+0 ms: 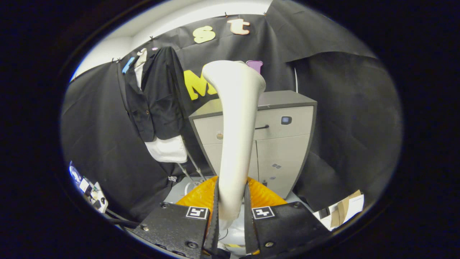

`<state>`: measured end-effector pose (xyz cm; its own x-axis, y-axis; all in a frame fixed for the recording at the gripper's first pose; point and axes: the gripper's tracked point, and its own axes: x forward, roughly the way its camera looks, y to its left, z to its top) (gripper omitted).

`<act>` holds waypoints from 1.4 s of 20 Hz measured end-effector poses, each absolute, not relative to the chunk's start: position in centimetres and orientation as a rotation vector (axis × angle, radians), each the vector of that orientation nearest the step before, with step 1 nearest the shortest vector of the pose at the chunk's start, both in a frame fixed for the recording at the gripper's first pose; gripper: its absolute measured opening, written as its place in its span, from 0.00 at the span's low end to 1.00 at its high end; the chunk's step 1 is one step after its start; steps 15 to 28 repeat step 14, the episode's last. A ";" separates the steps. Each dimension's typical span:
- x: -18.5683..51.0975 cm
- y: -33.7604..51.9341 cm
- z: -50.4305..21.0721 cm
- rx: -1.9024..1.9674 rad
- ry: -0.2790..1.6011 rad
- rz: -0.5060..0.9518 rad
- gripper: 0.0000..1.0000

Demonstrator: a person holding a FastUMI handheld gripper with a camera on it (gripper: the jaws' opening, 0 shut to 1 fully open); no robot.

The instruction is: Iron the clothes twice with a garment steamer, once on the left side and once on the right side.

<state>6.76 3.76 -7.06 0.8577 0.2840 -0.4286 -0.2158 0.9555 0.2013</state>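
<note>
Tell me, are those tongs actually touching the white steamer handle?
Touching. In the gripper view both fingers of the tongs press against the white steamer handle standing between them, no gap either side.

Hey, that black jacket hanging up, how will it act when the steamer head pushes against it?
The black jacket hangs loosely, so it probably gives and swings rather than resisting. The claw is shut on the steamer head, whose smooth, hard-looking handle may slip if pushed hard.

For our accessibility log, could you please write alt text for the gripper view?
The gripper is shut on the white handle of a garment steamer, which rises between its fingers. Beyond, a black jacket over a white shirt hangs on the black cloth wall, beside a grey cabinet.
</note>
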 end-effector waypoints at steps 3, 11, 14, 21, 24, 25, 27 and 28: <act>4.5 1.5 -7.7 0.181 0.470 0.260 0.31; 1.0 -2.1 -8.7 0.198 0.462 0.209 0.32; 0.6 -2.1 -8.6 0.196 0.458 0.214 0.31; 0.6 -2.1 -8.6 0.196 0.458 0.214 0.31; 0.6 -2.1 -8.6 0.196 0.458 0.214 0.31; 0.6 -2.1 -8.6 0.196 0.458 0.214 0.31; 0.6 -2.1 -8.6 0.196 0.458 0.214 0.31; 0.6 -2.1 -8.6 0.196 0.458 0.214 0.31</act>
